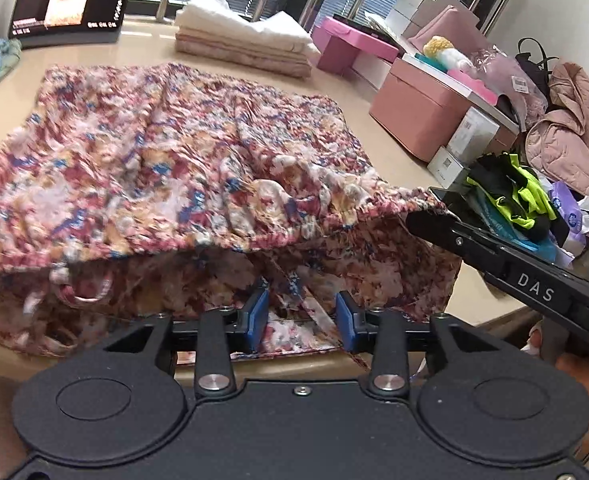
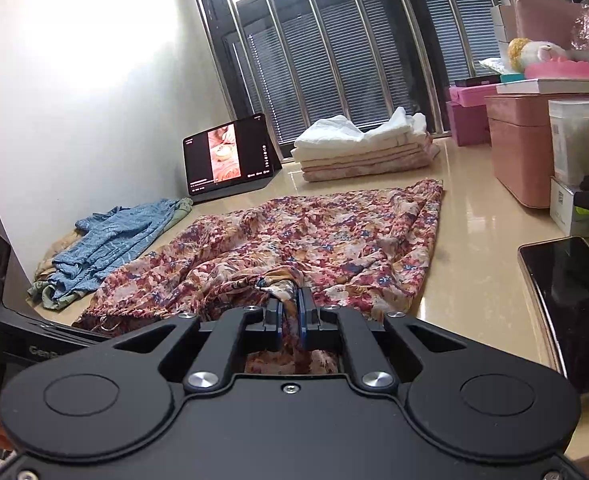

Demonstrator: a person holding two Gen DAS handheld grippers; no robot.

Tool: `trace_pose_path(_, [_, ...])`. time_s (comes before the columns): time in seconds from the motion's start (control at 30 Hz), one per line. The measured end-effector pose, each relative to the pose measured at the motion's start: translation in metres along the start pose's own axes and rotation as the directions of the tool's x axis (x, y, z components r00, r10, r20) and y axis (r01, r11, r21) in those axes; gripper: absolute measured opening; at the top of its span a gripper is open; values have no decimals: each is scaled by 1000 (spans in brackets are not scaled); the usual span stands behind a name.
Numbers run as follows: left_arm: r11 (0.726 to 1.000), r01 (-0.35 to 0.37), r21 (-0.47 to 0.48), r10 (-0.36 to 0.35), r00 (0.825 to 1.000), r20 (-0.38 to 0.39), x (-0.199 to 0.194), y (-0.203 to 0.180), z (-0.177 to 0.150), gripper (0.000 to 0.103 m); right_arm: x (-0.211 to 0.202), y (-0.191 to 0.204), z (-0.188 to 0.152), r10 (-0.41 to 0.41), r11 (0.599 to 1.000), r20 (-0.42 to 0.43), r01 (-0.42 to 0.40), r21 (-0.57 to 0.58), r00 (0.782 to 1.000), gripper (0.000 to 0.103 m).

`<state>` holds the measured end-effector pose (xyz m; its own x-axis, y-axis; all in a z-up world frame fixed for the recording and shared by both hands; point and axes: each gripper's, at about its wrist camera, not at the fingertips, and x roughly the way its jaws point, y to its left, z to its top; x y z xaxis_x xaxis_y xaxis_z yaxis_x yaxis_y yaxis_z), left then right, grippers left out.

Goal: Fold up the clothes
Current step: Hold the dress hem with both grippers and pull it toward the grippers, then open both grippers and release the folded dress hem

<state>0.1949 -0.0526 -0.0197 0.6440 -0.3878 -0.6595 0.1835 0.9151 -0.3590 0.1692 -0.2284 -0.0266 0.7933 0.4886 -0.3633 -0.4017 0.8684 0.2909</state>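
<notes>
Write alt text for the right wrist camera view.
The right claw is pinching a bunched fold of a floral garment spread on a beige table. Behind it are a crumpled blue garment, a lit tablet and folded linens.

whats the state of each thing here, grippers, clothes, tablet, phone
left gripper: open, floral cloth between its fingers
right gripper: shut on floral garment
floral garment: spread on table, near edge lifted
blue garment: crumpled, unfolded
towel stack: folded
tablet: propped, screen on
phone: screen dark
</notes>
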Motion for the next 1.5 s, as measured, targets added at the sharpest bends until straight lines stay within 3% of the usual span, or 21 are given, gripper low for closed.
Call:
trace_pose_path(0.03, [1000,5,1,-5,1000,-5,2,0,1,15,0,0,0,0,1000,4,0,-1,1000,9])
trace_pose_path(0.13, [1000,17,8,-16,1000,-18,7,-3,3,0,-1,0,0,0,1000,13,0,1,1000,9])
trace_pose_path(0.33, [997,53,50,-54,998,16,3,-15,6,0,-5,-1,-2,-4,1000,21,4,4,1000,9])
trace_pose_path(0.5, [997,26,77,-33,996,88,16,-22,13,0,-8,-1,-5,-9,1000,53,8,17,999,9])
trace_pose_path(0.57, [995,-10,99,-7,985,171,20,-26,15,0,-10,-1,-6,-10,1000,61,8,28,998,9])
trace_pose_path(0.63, [990,-64,126,28,963,268,22,-29,13,0,-10,-1,-8,-12,999,62,10,35,998,9])
trace_pose_path(0.7, [974,-159,159,101,941,321,28,-35,9,0,-9,-2,-9,-14,999,58,12,40,998,9])
trace_pose_path(0.87, [970,-162,183,100,947,307,37,-38,1,1,-7,-4,-14,-20,999,41,18,46,999,9])
trace_pose_path(0.97, [971,-135,198,74,955,287,31,-36,-2,10,-5,-4,-16,-31,999,23,30,40,999,9])
trace_pose_path(1.0, [971,-128,202,69,958,278,29,-36,-3,31,-5,-4,-17,-34,999,18,34,38,999,9])
trace_pose_path(1.03, [971,-122,203,65,961,268,26,-35,-5,60,-5,-4,-19,-38,999,13,38,36,999,9])
trace_pose_path(1.1, [971,-110,211,52,963,264,17,-32,-12,75,-6,-4,-21,-45,999,6,45,28,999,9])
trace_pose_path(1.2, [963,-92,255,29,970,241,2,-28,-23,75,-7,-1,-24,-60,998,-28,59,-19,998,15])
trace_pose_path(1.3, [952,-95,291,30,975,222,-14,-23,-32,75,-3,10,-28,-102,988,-118,86,-130,988,34])
trace_pose_path(1.37, [951,-90,297,30,979,200,-23,-18,-34,75,-6,20,-30,-129,973,-134,100,-209,982,40])
trace_pose_path(1.5, [967,1,256,-43,986,162,-49,-1,-33,75,-17,34,-28,-146,959,-123,110,-261,982,48])
